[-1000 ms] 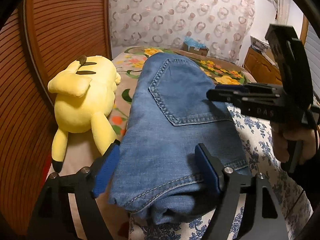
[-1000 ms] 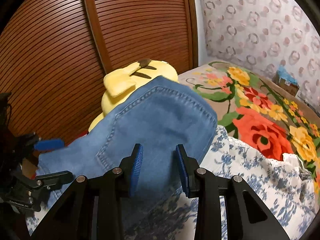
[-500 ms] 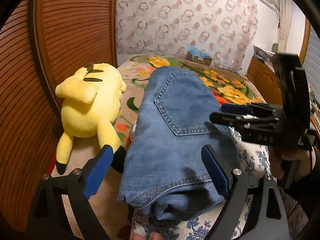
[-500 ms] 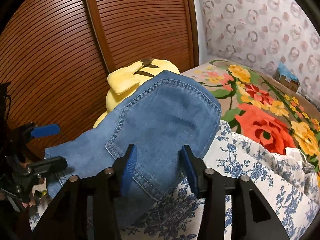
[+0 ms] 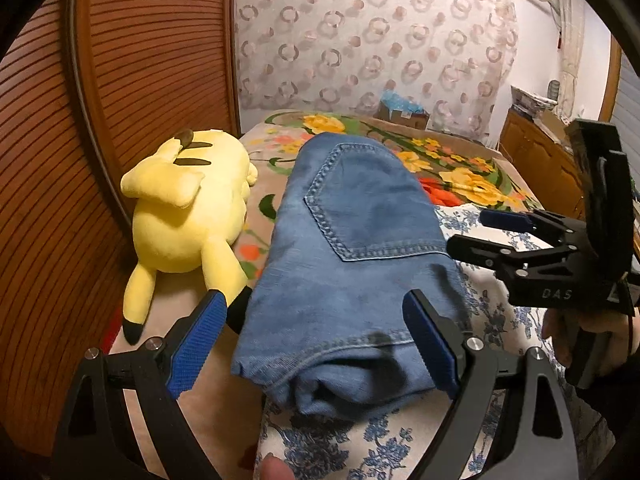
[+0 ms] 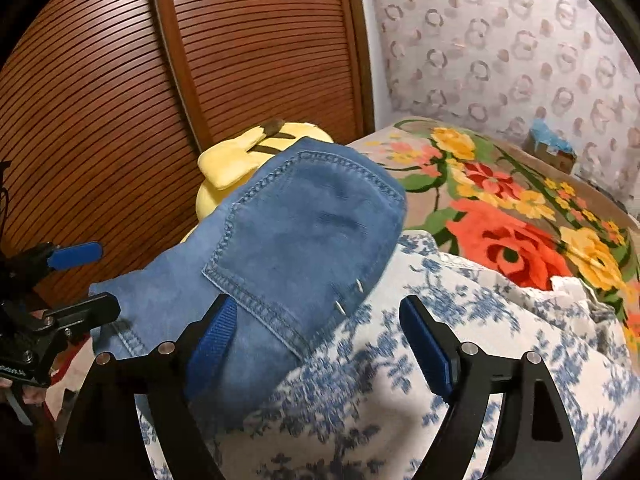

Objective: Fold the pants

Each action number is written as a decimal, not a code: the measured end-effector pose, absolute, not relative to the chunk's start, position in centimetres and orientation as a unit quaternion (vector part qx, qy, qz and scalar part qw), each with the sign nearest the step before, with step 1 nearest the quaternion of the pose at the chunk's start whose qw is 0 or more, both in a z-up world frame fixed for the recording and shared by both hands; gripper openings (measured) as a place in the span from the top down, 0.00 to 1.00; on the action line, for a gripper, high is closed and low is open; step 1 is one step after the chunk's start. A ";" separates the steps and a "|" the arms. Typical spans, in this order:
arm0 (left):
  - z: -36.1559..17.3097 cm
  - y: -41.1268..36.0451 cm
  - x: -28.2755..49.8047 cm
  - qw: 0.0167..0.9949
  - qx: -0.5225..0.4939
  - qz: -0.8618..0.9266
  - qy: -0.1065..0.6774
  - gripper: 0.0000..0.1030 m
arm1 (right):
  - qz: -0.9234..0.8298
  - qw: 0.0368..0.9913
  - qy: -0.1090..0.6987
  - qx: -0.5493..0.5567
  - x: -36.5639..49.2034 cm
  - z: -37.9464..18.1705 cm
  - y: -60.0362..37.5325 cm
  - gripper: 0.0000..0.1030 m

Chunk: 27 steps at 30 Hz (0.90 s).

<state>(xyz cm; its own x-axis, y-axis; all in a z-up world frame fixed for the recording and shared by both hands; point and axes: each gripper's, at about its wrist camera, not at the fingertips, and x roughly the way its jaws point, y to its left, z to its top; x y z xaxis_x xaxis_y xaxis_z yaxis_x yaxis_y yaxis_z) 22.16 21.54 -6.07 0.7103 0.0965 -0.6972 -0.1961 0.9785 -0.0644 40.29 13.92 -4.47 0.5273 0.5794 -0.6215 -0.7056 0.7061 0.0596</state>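
Left wrist view: folded denim pants (image 5: 352, 264) lie on the floral bed (image 5: 460, 168) beside a yellow plush toy (image 5: 188, 216); the left gripper (image 5: 316, 340), jaws just opened wide, straddles them untouching.

Right wrist view: the right gripper (image 6: 320, 340), also just opened, clamps nothing. Denim looks heavy, limp; thick folded edges seem the best hold.

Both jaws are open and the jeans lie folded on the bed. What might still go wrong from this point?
1. The folded jeans lie near the bed's end, their thick folded end close to the edge of the blue floral sheet; a nudge might tip them off.
2. The left gripper straddles that end with jaws open; pulling back, a pad could snag it.
3. The right gripper, whose jaws have just been opening, could drag the pocket edge.
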 end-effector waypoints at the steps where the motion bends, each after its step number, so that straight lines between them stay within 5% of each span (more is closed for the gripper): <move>1: -6.0 21.3 22.0 0.923 -0.068 0.078 0.371 0.13 | 0.367 0.870 0.314 -0.100 39.8 -4.4 13.7 0.18; 20: -3.9 14.6 19.2 0.932 -0.050 0.036 0.357 0.13 | 0.317 0.900 0.290 -0.072 29.2 -2.2 5.9 0.14; 27: -3.4 11.4 17.8 0.936 -0.042 0.016 0.349 0.13 | 0.292 0.913 0.278 -0.062 25.6 -1.3 2.0 0.04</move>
<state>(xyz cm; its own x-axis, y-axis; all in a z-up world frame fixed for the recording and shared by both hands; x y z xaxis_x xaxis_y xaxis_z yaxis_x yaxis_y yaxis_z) 17.83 11.36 -3.39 0.7554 -0.0001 -0.6552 -0.0587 0.9960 -0.0678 25.59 1.98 -1.30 0.6746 0.4986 -0.5443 -0.5679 0.8216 0.0489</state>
